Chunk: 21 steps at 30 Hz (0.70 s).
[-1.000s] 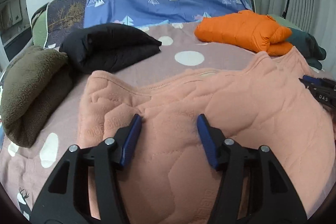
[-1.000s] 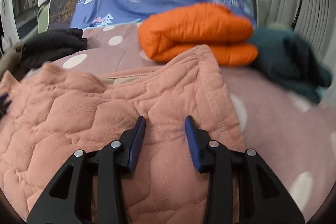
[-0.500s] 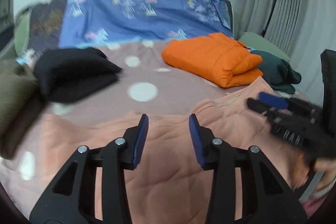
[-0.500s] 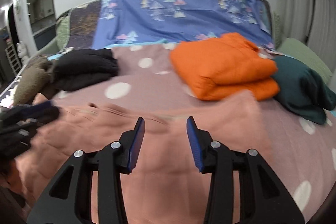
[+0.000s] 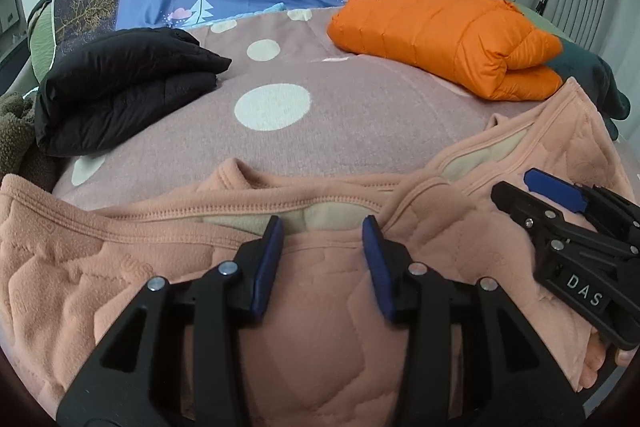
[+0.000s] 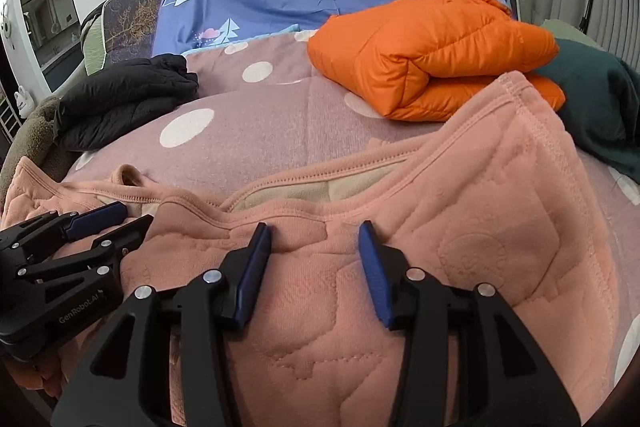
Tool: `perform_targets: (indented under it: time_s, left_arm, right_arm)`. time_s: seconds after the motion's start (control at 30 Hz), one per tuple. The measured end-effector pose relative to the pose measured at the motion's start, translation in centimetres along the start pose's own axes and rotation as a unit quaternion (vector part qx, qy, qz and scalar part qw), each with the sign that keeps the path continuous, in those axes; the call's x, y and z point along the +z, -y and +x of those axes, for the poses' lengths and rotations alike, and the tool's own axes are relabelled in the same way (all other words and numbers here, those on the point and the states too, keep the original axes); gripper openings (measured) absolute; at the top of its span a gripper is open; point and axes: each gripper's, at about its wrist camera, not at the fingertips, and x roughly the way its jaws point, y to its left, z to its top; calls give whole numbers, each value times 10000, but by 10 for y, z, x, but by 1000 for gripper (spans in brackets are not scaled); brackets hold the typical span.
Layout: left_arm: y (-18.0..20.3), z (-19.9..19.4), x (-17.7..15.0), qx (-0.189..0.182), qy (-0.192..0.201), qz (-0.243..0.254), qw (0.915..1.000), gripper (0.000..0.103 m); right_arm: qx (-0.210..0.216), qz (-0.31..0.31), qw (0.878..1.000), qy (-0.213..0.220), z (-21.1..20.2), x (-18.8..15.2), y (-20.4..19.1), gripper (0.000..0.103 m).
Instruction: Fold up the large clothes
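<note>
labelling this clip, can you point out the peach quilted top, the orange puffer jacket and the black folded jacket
peach quilted top (image 5: 320, 339), left wrist view, quilted front panel
orange puffer jacket (image 5: 436, 27), left wrist view, top folded layer
black folded jacket (image 6: 120, 99), right wrist view, upper fold

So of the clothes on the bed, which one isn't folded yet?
The pink quilted garment, spread out directly under both open grippers, left gripper and right gripper. The black jacket and orange puffer jacket already sit folded farther back.

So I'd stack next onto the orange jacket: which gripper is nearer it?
Right. The right gripper sits on the pink garment below the orange jacket; the left gripper is farther left.
</note>
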Motion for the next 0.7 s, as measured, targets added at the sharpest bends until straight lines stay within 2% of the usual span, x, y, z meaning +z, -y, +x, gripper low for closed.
perform_targets:
  time_s: [0.07, 0.13, 0.2, 0.3, 0.4, 0.47, 0.53, 0.6, 0.7]
  left_arm:
    - [-3, -11, 1, -47, 58, -51, 10000, 43]
    - [-5, -33, 0, 34, 270, -139, 9995, 52]
    - [-2, -52, 0, 79, 469, -100, 9988, 55]
    - [3, -73, -1, 140, 589, -37, 9982, 55]
    - [-7, -86, -10, 31, 540, -354, 9979, 55]
    - [-16, -85, -17, -86, 484, -542, 9973, 56]
    - [-23, -62, -30, 88, 197, -543, 9983, 58]
    - [-22, -49, -40, 133, 328, -363, 9987, 59]
    - [-9, -51, -41, 483, 420, -72, 9979, 59]
  right_arm:
    - [-50, 127, 9999, 95, -24, -3, 6, 46]
    - [-159, 211, 9989, 383, -48, -3, 11, 50]
    - [-408, 176, 9967, 672, -71, -5, 20, 55]
    - [-589, 427, 9962, 470, -65, -11, 45, 55]
    - [-575, 655, 9956, 337, -47, -31, 68, 54]
    - [-766, 351, 9951, 512, -43, -40, 61, 54]
    - [-928, 223, 9940, 536, -43, -39, 55, 55]
    - [-918, 246, 9943, 477, -39, -38, 56, 56]
    - [-883, 271, 9945, 499, -40, -39, 59, 56]
